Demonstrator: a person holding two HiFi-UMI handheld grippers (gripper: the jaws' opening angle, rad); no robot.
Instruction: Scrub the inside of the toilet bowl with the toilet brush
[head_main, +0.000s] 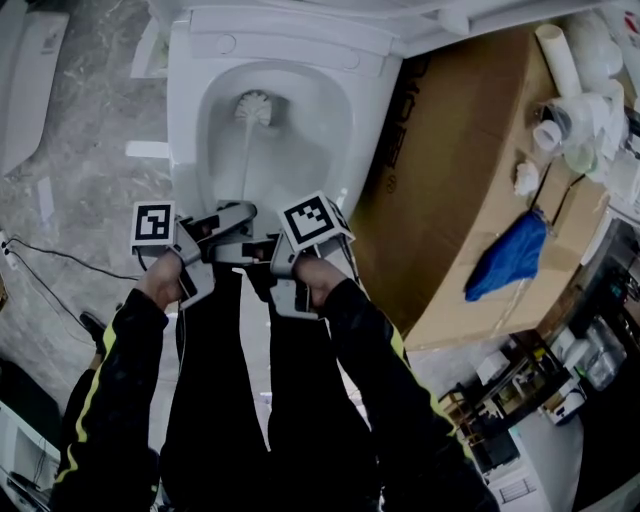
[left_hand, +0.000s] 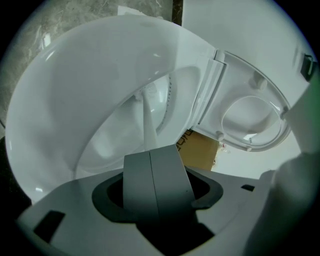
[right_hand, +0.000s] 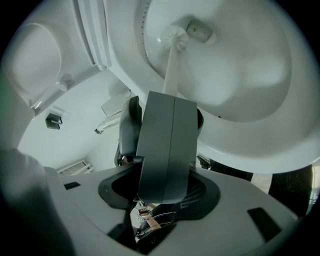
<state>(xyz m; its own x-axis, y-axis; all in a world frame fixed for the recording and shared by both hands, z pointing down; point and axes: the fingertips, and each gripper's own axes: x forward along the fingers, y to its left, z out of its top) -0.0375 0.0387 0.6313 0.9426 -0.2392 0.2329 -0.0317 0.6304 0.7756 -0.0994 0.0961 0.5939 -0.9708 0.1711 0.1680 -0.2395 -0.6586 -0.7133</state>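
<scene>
Left gripper, right gripper side by side, jaws clamped.

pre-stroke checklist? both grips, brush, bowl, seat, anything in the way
1. Left hand-held gripper shut on the toilet brush handle: ok.
2. Right hand-held gripper shut on the same handle: ok.
3. Brush head inside the toilet bowl, toward its back: ok.
4. Seat raised, off the rim: ok.
5. Bristles pressed against the porcelain: cannot tell.
6. Cardboard box to the right, apart from the handle: ok.
</scene>
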